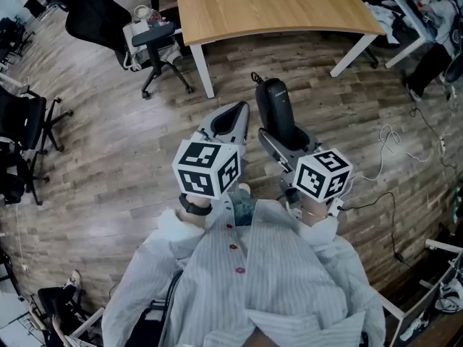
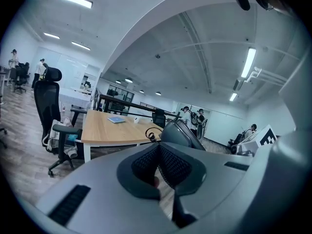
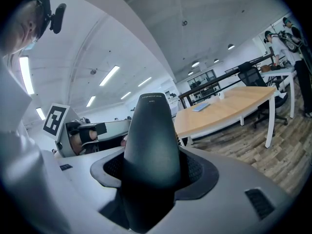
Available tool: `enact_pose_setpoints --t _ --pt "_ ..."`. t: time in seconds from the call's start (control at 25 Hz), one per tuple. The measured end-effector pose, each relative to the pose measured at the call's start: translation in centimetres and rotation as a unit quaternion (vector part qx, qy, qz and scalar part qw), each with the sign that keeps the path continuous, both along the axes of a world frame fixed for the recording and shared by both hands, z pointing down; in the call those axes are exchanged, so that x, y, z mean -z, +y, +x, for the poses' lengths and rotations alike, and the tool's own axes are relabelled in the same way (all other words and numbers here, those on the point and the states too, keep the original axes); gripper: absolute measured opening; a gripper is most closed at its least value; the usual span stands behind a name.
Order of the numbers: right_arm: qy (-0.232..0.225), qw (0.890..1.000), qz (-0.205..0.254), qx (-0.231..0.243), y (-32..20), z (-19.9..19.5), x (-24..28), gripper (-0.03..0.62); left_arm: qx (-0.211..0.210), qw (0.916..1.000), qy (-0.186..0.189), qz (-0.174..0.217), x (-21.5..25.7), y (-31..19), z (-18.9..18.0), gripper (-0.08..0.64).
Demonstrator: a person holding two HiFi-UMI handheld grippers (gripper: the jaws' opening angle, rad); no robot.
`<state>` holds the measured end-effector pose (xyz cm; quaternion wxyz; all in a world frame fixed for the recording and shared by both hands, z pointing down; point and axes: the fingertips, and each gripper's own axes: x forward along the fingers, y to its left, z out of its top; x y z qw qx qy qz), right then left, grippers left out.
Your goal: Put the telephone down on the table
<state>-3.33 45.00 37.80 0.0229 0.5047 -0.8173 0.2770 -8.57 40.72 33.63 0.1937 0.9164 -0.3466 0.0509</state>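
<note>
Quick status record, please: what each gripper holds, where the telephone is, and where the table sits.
right gripper: shut on the telephone, which sticks out past the jaws
left gripper: shut, nothing between the jaws
telephone position: held in the air over the wood floor, short of the table
table: straight ahead, wooden top, near part bare
task state: telephone not yet set down

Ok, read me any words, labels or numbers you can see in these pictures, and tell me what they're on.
Nothing is legible.
On the telephone: small pale print near its top end, too small to read.
On the left cube and right cube: black-and-white square patterns only, no letters.
</note>
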Motion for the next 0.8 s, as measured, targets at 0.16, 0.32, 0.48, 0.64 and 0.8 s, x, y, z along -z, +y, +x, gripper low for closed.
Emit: enact_pose_setpoints --t 0.16,0.32,0.48,0.64,0.8 --pt "-0.005 1.000 -0.006 0.002 -1.0 0.7 -0.4 0.290 0.001 1.0000 -0.006 -0.004 -0.4 -0.8 0.6 0.009" --pt "-0.007 1.000 -0.007 0.005 -3.0 0.4 -0.7 0.290 0.004 1.0000 -0.008 -0.003 -0.6 -2.7 0.2 0.009" --pt "-0.005 1.000 -0.006 0.010 -5.8 0.1 -0.9 0.290 0.003 0.9999 -0.011 -0.002 -0.8 -5.7 0.3 0.008" --pt "-0.006 1.000 -0.007 0.003 -9.3 0.5 -0.8 0.290 -0.004 0.9999 -0.014 -0.002 -0.6 -9.4 0.8 0.008" --pt "-0.004 1.000 -0.009 0.000 -12.7 1.1 -0.8 0.290 -0.005 0.9998 -0.017 -0.003 -0.6 -13.1 1.4 0.009"
